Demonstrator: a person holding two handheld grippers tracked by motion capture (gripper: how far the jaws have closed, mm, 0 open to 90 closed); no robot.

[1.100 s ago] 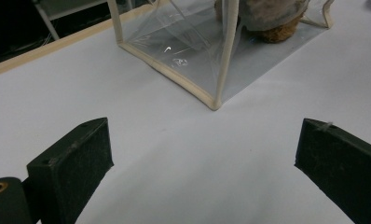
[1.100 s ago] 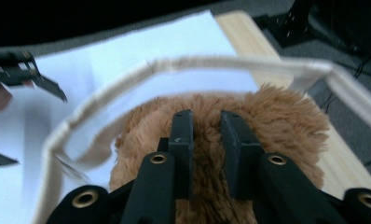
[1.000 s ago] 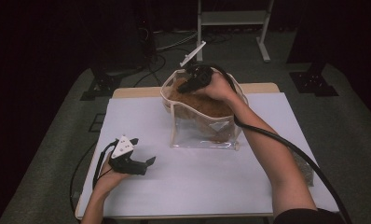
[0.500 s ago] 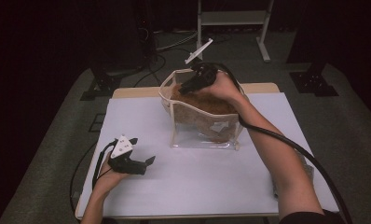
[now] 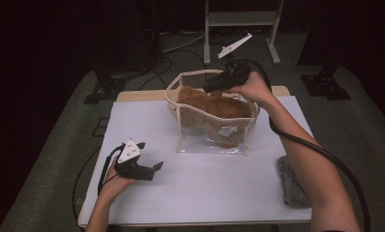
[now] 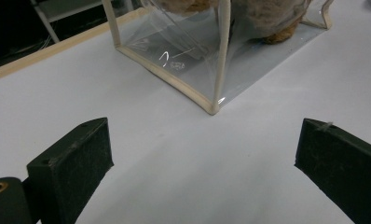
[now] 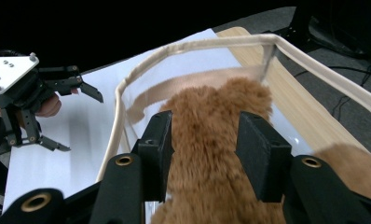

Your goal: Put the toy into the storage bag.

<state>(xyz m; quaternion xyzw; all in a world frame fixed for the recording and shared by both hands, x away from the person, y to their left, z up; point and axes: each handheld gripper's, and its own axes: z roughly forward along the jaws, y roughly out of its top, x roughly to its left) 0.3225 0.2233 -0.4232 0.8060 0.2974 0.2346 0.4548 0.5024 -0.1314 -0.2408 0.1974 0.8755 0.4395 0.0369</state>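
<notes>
While your right gripper [image 7: 204,154] has just been opening around the brown plush toy [image 5: 214,108] in the clear bag [image 5: 212,140] at frame centre, your left gripper [image 5: 149,169] rests released on the tabletop [image 5: 205,193].

My bag [image 5: 214,137] is glossy clear plastic with cloth trim; the toy [image 7: 211,154] is brown plush; my table [image 5: 205,188] is matt white.

Readable text: none.
Clear bag [image 6: 183,56]: a small pale printed mark on its wall, too small to read.
</notes>
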